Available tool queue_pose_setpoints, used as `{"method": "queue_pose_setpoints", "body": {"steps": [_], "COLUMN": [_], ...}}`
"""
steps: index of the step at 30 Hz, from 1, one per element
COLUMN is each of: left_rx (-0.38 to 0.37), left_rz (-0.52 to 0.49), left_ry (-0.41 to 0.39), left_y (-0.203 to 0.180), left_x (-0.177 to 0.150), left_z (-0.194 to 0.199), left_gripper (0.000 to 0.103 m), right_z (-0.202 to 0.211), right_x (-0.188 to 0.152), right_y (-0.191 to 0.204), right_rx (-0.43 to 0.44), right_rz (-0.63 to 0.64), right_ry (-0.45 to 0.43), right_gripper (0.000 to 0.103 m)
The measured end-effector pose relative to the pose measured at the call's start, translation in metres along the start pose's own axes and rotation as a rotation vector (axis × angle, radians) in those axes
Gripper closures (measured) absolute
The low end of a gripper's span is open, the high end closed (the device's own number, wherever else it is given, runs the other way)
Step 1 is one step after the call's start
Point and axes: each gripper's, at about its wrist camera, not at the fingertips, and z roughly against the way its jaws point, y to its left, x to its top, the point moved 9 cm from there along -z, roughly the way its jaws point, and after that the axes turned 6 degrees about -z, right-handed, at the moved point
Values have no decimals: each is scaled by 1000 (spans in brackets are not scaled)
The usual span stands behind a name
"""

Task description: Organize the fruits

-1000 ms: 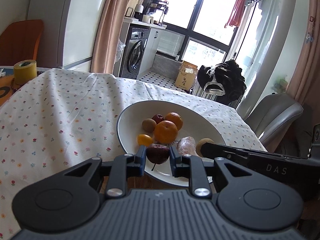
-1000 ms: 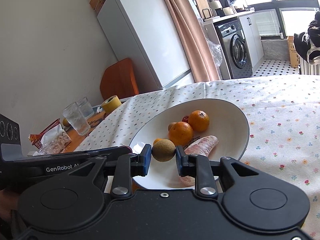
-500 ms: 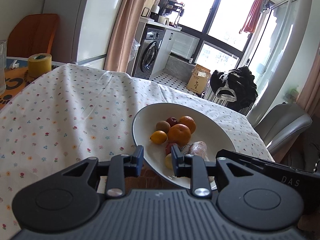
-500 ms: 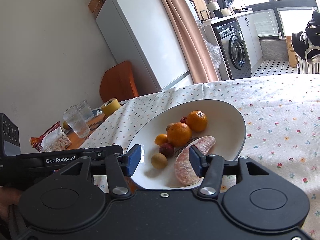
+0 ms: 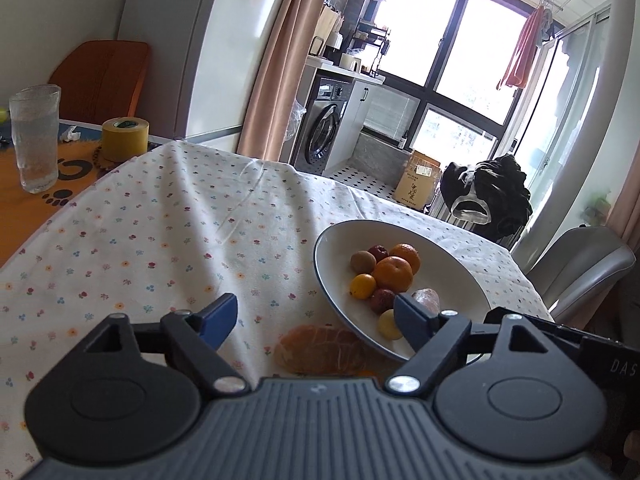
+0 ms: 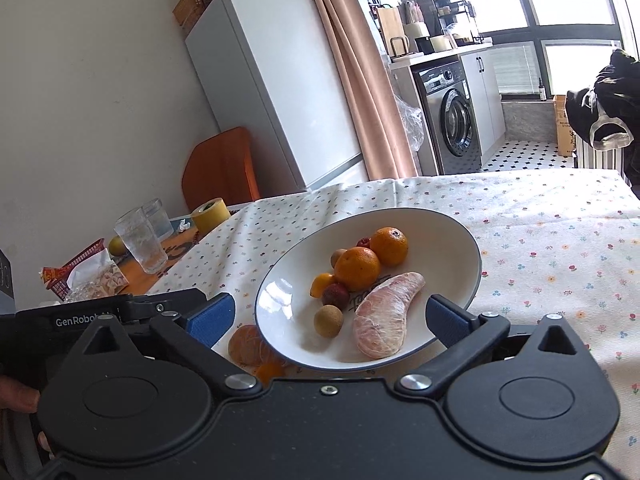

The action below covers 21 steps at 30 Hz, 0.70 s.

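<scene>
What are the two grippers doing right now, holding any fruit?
Left gripper: open, holding nothing, above the peeled orange beside the plate.
Right gripper: open, holding nothing, in front of the plate.

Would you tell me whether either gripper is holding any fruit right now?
Neither: the left gripper and right gripper are both open and empty.
</scene>
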Motion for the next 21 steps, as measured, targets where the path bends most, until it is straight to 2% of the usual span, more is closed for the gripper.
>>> {"method": "queue_pose_setpoints", "body": {"steps": [3,8,21], "left_rx": [13,-8,-6], "left_rz": [1,9,-30], "left_ry": [-3,-7,-24], "left_y": [5,8,4], "left_x": [-5,-11,-15], "left_z": [4,15,50], "left_gripper": [12,7,6], "right_z": [5,14,43], "right_x": [-5,-14,-14], "right_y": [1,1,18], "right_rx": [-21,-40,-41], "right_rz": [-5,-19,2], "right_ry": [-14,-16,-52], "right_gripper": [0,0,0]}}
